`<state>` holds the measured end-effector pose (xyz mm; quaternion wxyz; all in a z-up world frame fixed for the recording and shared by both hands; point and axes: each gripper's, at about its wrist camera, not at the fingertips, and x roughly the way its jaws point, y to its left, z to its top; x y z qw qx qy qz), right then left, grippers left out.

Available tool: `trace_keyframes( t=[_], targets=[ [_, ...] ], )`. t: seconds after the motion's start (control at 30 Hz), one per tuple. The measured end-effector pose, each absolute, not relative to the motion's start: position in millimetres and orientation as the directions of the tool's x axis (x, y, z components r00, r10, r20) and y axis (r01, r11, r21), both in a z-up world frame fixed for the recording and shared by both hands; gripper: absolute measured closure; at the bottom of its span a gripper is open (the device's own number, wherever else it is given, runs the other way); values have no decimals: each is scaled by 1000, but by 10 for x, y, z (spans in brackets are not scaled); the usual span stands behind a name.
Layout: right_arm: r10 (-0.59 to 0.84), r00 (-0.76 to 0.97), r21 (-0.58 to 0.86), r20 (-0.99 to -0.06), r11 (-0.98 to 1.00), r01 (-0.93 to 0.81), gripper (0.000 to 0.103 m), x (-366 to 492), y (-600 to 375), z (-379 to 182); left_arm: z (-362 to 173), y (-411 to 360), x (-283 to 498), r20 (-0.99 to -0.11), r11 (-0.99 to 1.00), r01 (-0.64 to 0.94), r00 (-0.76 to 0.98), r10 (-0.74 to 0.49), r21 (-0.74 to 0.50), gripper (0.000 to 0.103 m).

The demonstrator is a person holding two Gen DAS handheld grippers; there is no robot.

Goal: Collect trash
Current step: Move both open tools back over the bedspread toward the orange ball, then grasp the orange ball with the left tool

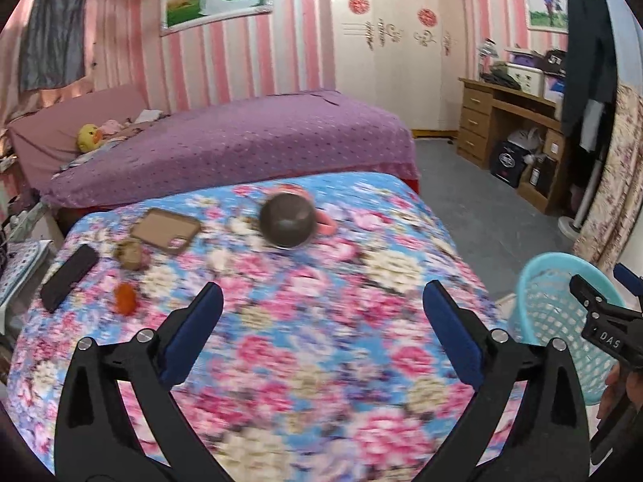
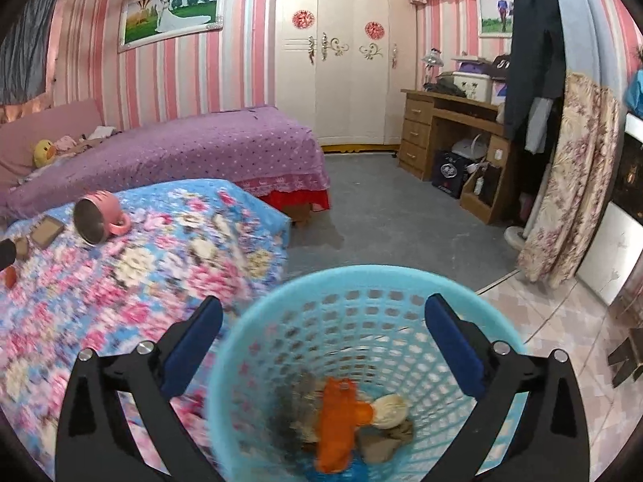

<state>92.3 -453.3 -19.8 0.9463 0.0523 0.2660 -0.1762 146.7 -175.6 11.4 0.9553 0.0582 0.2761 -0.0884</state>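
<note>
The only writing we can read is "DAS" on the black body of the right gripper (image 1: 603, 313), seen at the edge of the left wrist view. Our left gripper (image 1: 321, 313) is spread wide above the floral bed cover (image 1: 321, 361), nothing between its pads. Our right gripper (image 2: 323, 327) gapes just as wide over the blue mesh basket (image 2: 281, 321), where an orange wrapper (image 2: 335, 421) and pale crumpled scraps (image 2: 390, 409) lie blurred. Still on the bed: a small orange piece (image 1: 124, 299), a brown crumpled lump (image 1: 130, 255), a cardboard piece (image 1: 164, 229), a dark flat object (image 1: 68, 277) and a tipped pink mug (image 1: 287, 221), all soft with blur.
</note>
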Motion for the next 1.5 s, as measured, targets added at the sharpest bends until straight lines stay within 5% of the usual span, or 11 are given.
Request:
trace_keyframes(
  t=[0.77,1.1,1.5],
  targets=[
    [-171,810,17,-562,976,218,5,1621,-3388,-285,-463,-13,2011,-649,995,-64,755,95,71,6],
    [-153,782,34,-604,976,217,5,1885,-3294,-364,-664,253,2441,-708,995,-91,700,90,37,6],
    [-141,767,-3,-626,984,178,5,2228,-3107,-410,-802,460,2820,-766,995,-84,643,18,-47,45]
  ],
)
